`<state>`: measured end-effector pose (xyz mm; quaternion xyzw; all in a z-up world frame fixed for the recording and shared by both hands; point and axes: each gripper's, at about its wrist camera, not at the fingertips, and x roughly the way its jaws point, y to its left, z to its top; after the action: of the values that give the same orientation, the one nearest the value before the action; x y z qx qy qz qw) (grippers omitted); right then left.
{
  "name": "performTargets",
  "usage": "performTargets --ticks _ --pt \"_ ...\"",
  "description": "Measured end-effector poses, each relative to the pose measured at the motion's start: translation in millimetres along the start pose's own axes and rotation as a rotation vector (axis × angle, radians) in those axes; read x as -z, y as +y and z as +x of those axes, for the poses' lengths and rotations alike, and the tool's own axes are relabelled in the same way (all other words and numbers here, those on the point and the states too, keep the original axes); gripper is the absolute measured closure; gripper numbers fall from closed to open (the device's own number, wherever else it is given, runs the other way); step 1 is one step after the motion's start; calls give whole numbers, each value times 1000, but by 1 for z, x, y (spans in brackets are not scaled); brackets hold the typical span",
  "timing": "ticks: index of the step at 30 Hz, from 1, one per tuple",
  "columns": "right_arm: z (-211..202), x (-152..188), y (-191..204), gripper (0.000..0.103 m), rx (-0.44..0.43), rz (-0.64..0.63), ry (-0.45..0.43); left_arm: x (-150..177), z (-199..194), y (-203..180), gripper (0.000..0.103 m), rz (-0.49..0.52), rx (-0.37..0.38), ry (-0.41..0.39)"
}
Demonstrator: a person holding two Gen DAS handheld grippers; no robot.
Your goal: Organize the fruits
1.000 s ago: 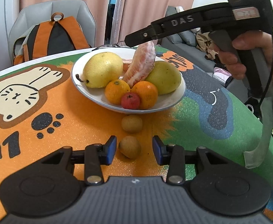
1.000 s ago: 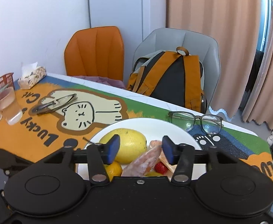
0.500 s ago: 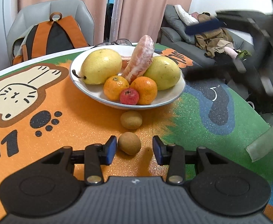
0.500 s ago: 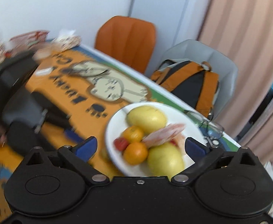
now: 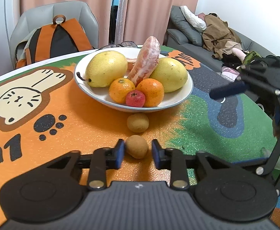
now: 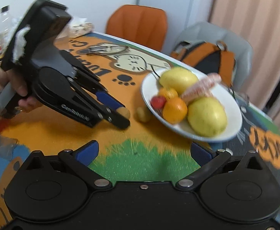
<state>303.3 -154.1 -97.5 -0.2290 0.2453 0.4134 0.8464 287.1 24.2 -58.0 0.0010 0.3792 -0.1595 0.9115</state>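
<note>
A white plate (image 5: 178, 103) (image 6: 178, 128) holds two yellow pears, two oranges (image 5: 150, 92), a small red fruit (image 5: 135, 98) and a peeled pomelo segment (image 5: 146, 61) leaning on top. Two small brown fruits lie on the mat in front of it. My left gripper (image 5: 137, 151) (image 6: 123, 115) is shut on the nearer brown fruit (image 5: 136, 146), low on the mat. The other brown fruit (image 5: 137, 122) (image 6: 143, 114) sits by the plate's rim. My right gripper (image 6: 143, 151) stands wide open and empty over the green patch, to the plate's side; one of its fingers (image 5: 227, 91) shows at the right.
The round table wears a cat-print mat (image 5: 44, 103). Eyeglasses (image 6: 239, 95) lie behind the plate. A backpack (image 5: 57, 38) sits on a grey chair, next to an orange chair (image 6: 138, 25). A bottle (image 6: 4, 19) stands at the far edge. A sofa (image 5: 216, 30) is to the right.
My right gripper let go of the pomelo segment on the plate, opened wide and drew back and down to the side. My left jaws closed in on the nearer brown fruit.
</note>
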Motion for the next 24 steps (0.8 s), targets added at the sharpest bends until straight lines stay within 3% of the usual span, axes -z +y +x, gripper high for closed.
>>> performTargets --ticks 8,10,24 --pt "12 7 -8 4 -23 147 -12 5 -9 2 78 -17 -6 -12" --pt "18 5 -8 17 -22 169 -2 6 -13 4 78 -23 -10 -16" --pt "53 -11 1 53 -9 218 2 26 -36 16 78 -34 -42 -7"
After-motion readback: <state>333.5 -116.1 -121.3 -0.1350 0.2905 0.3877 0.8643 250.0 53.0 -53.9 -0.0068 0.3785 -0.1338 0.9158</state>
